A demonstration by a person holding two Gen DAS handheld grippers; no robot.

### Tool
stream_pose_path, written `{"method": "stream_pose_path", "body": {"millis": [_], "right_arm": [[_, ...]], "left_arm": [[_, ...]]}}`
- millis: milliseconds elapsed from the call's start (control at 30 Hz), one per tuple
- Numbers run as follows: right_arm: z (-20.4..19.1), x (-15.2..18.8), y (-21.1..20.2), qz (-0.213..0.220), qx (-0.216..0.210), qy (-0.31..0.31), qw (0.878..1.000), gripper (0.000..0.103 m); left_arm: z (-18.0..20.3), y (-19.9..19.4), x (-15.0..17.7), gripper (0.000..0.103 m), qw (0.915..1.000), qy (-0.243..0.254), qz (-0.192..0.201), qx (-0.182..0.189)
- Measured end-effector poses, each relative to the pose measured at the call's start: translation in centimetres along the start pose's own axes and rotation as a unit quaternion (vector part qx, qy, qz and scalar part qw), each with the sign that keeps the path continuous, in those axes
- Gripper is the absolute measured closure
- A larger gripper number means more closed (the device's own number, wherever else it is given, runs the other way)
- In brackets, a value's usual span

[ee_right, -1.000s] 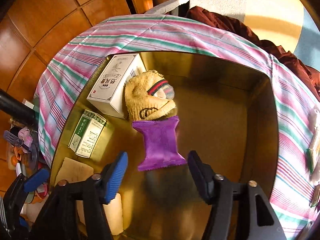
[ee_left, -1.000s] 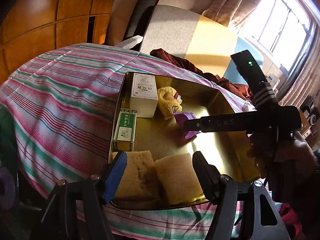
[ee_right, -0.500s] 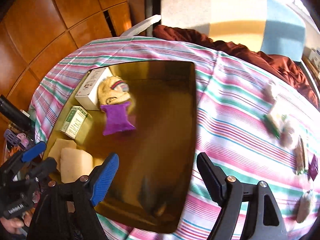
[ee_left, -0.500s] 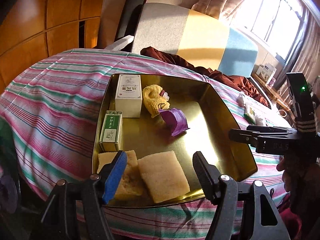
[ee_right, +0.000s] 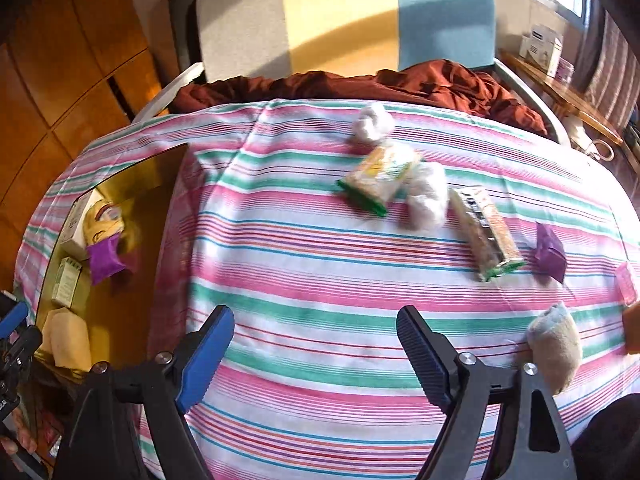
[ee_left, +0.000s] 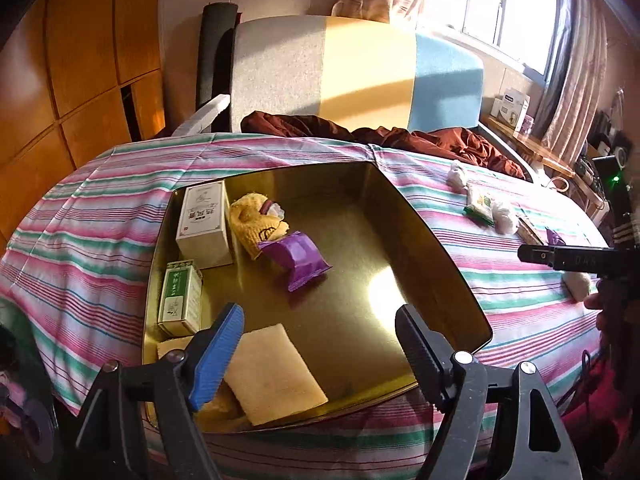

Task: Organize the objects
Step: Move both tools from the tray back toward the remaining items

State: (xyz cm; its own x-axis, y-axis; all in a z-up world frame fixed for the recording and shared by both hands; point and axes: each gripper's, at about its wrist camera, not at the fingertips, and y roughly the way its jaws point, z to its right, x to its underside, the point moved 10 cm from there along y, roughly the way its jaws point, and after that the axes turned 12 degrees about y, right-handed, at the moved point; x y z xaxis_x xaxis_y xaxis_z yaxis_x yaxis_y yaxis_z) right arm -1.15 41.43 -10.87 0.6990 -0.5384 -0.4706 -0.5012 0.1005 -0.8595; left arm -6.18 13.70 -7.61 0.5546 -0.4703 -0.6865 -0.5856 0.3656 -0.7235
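The left gripper (ee_left: 320, 344) hung over the near end of the gold tray (ee_left: 440, 256), its jaws opening with nothing pressed between them. The right gripper (ee_right: 316, 344) hung over the striped cloth (ee_right: 304, 280), jaws likewise opening and empty.

Six things lay in the tray. Nearest were two sponges (ee_left: 276, 372), side by side, one partly hidden behind the left gripper's blue finger. Beyond them, along the left wall, stood one green box (ee_left: 180, 300) and then one white box (ee_left: 204, 224). Just right of the white box lay one yellow knit piece (ee_left: 252, 220), with one purple packet (ee_left: 300, 258) touching its near edge.

On the cloth, well right of the tray, seven loose things showed in the right wrist view. Nearest was one beige fuzzy piece (ee_right: 556, 348). Farther off lay one purple wrapper (ee_right: 550, 252) and one long packet (ee_right: 484, 232). Beyond that were one white puff (ee_right: 428, 196) touching one green-edged packet (ee_right: 378, 180), and a second puff (ee_right: 370, 122) farthest. One pink item (ee_right: 626, 284) sat at the right edge, too blurred to tell.
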Motion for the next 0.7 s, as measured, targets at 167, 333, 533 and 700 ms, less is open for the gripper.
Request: {"method": "stream_pose_path", "body": {"millis": [167,333,533,700], "right_arm": [[6.3,-2.8,-0.9,0.023,0.041,0.041,0.998,0.018],[12.8,-4.8,-1.2,0.053,0.07,0.106,0.99,0.018],[18.5,-4.2,-0.2,0.04,0.03,0.251,0.967,0.018],[19.8,-3.8,-0.7,0.046,0.017,0.292,0.955,0.018]], "left_arm": [[2.7,0.6,-1.1,0.024,0.9994,0.029,-0.002,0.019],[5.8,1.1,-2.4,0.024,0.9973,0.054,-0.002,0.049],[9.5,2.0,-4.2,0.024,0.9934,0.081,-0.007,0.08],[12.7,3.8,-5.8,0.024,0.9899,0.101,-0.017,0.098]]}}
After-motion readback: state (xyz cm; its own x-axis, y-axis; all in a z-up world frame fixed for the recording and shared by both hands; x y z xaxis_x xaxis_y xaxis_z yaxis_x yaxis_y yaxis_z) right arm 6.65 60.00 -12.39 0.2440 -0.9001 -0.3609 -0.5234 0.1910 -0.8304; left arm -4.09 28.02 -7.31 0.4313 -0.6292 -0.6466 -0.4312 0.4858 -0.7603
